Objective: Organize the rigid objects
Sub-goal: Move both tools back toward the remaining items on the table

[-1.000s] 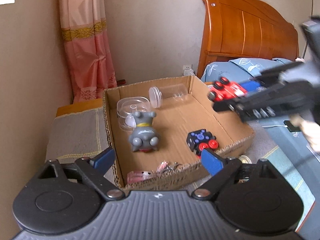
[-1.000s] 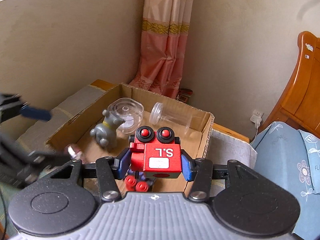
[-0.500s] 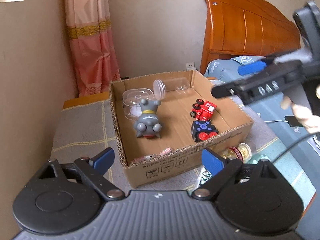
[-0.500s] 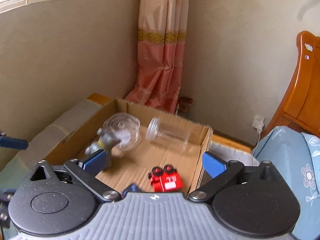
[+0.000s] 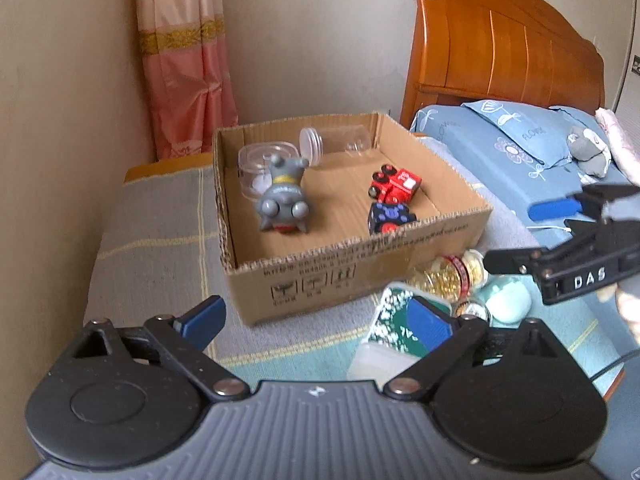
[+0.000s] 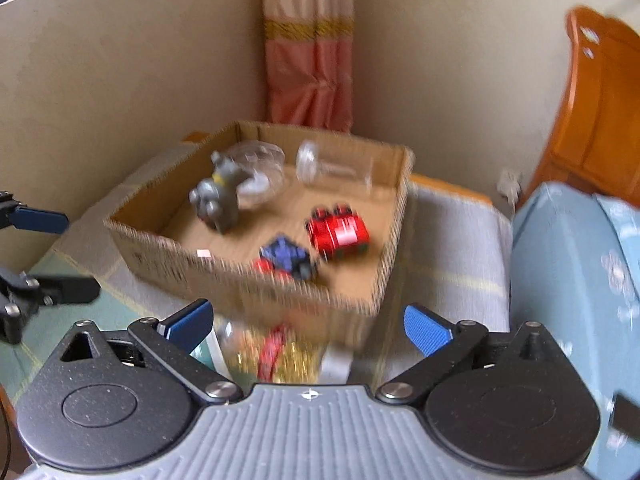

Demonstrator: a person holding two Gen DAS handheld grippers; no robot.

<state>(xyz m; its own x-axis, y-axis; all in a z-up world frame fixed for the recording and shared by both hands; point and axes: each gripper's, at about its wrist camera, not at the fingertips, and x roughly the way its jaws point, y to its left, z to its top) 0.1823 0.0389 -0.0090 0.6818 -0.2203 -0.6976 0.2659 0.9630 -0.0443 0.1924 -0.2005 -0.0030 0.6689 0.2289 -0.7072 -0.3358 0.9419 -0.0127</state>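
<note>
A cardboard box [image 5: 340,276] [image 6: 184,264] stands on a grey cloth-covered stand. In it lie a red toy car [image 5: 396,183] [image 6: 340,232], a blue toy [image 5: 389,216] [image 6: 286,256], a grey animal figure [image 5: 282,200] [image 6: 218,200], a clear round container [image 5: 256,160] and a clear jar [image 5: 332,140] on its side. Outside the box's near right corner lie a bottle of yellow capsules [image 5: 448,276] [image 6: 272,356], a green-and-white box [image 5: 394,328] and a mint case [image 5: 506,300]. My left gripper [image 5: 316,320] is open and empty, in front of the box. My right gripper [image 6: 308,322] is open and empty, above the capsule bottle.
A bed with blue bedding [image 5: 520,140] and a wooden headboard [image 5: 500,48] stands to the right. A pink curtain [image 5: 184,60] hangs in the corner behind the box. Walls close the left and back sides.
My right gripper has let go of the red toy car, which now lies in the box, and has drawn back toward the loose items. My left gripper has also pulled back from the box.
</note>
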